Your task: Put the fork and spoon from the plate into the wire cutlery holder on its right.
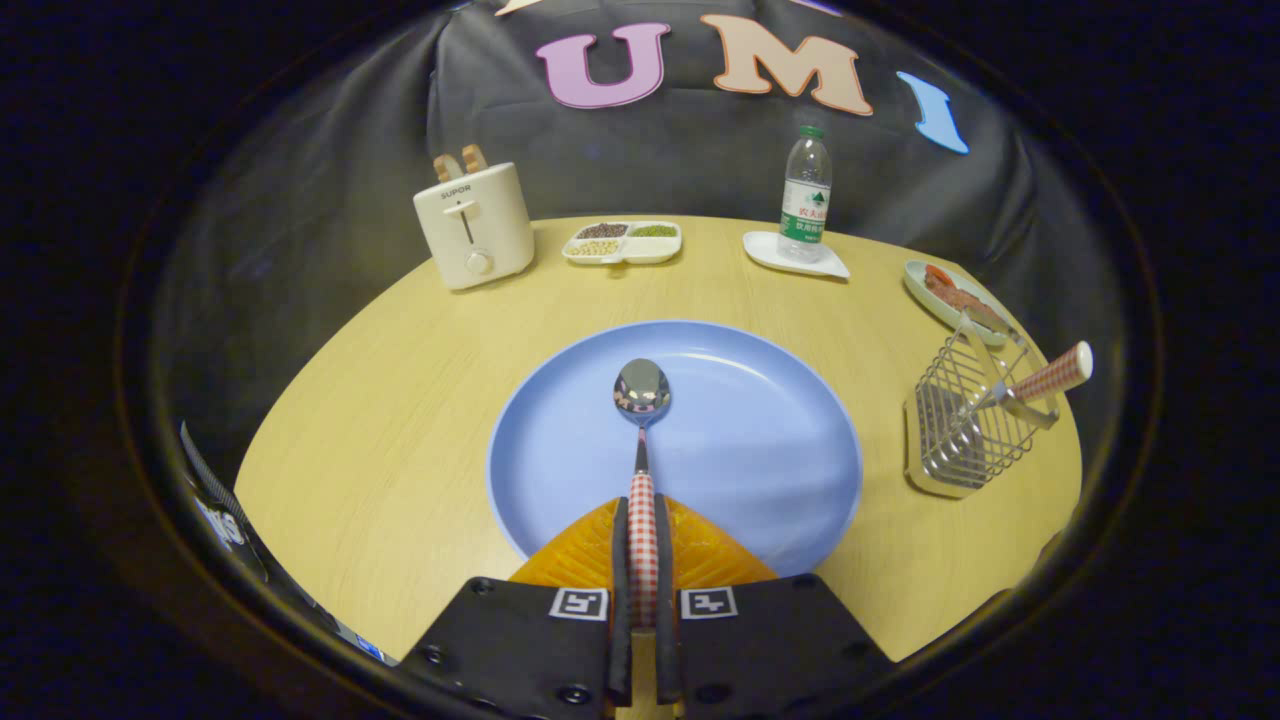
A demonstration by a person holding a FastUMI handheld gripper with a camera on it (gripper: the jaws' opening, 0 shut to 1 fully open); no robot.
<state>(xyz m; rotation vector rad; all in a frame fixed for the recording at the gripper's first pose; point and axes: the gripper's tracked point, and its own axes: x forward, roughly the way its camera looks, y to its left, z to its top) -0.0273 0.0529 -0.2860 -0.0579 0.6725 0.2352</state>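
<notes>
The spoon [641,440] lies over the middle of the blue plate [760,450], its bowl pointing toward the far edge of the surface [380,430] and its red-checked handle running back between the fingers of the gripper [641,520]. The gripper is clenched on that handle, both fingers pressing its sides. The plate sits at the near middle of the surface. To the plate's right, near the right edge, the wire cutlery holder [965,420] appears tilted, and the fork [1040,382] rests in it with its checked handle sticking out up and to the right. Just beyond the holder is a small dish of food [950,295]. Along the far edge stand a water bottle [806,195] on a white saucer [795,257], a divided tray of grains [623,243] and a cream toaster [474,222].
</notes>
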